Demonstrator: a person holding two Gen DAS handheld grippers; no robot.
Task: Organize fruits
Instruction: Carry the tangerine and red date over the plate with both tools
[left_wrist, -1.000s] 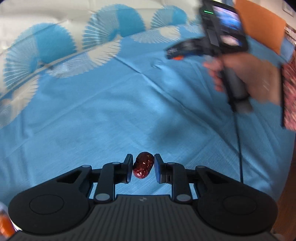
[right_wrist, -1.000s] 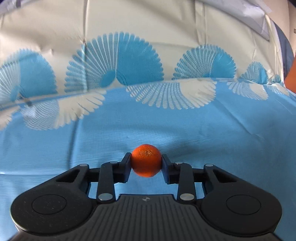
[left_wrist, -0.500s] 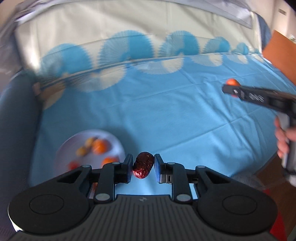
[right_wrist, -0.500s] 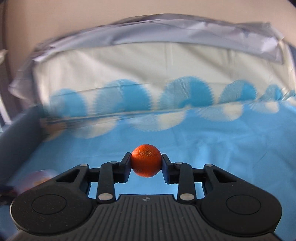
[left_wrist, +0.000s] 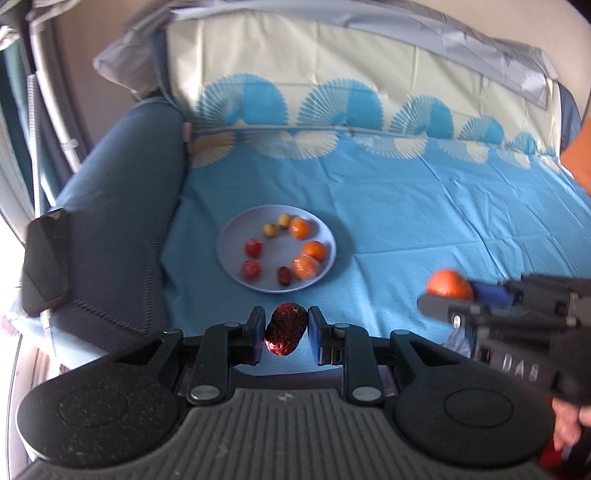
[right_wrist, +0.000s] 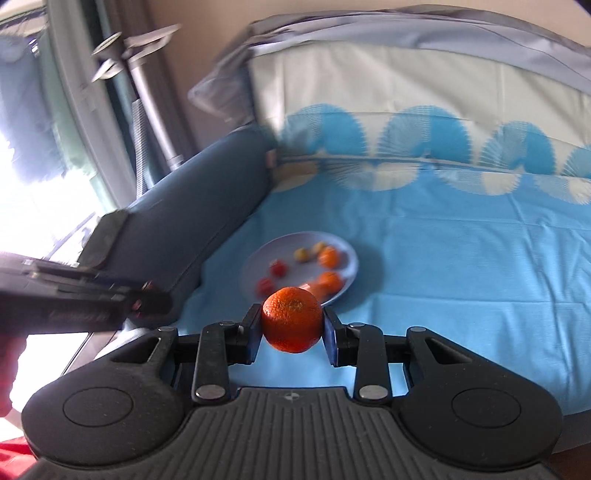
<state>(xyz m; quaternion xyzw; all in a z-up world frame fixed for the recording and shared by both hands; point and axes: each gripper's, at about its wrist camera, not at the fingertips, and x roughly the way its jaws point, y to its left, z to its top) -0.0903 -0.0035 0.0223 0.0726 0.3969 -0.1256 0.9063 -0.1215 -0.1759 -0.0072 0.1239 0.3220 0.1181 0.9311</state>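
My left gripper (left_wrist: 286, 334) is shut on a wrinkled dark red date (left_wrist: 285, 333), held above the blue cloth just short of a pale plate (left_wrist: 325, 236). The plate carries several fruits: oranges, small red ones, yellow ones and a date. My right gripper (right_wrist: 291, 326) is shut on an orange (right_wrist: 291, 319), with the same plate (right_wrist: 349, 254) beyond it. In the left wrist view the right gripper (left_wrist: 448, 295) and its orange (left_wrist: 448, 283) appear blurred at the right. In the right wrist view the left gripper (right_wrist: 147, 301) is a dark blur at the left.
A blue sheet with fan patterns (left_wrist: 424, 206) covers the seat and backrest. A dark blue armrest (left_wrist: 122, 221) rises left of the plate, with a black phone (left_wrist: 44, 262) on it. An orange cushion (left_wrist: 576, 155) sits at the far right.
Both grippers have swung left and risen, still holding their fruits. The plate of fruit and the armrest have come into view ahead of both cameras.
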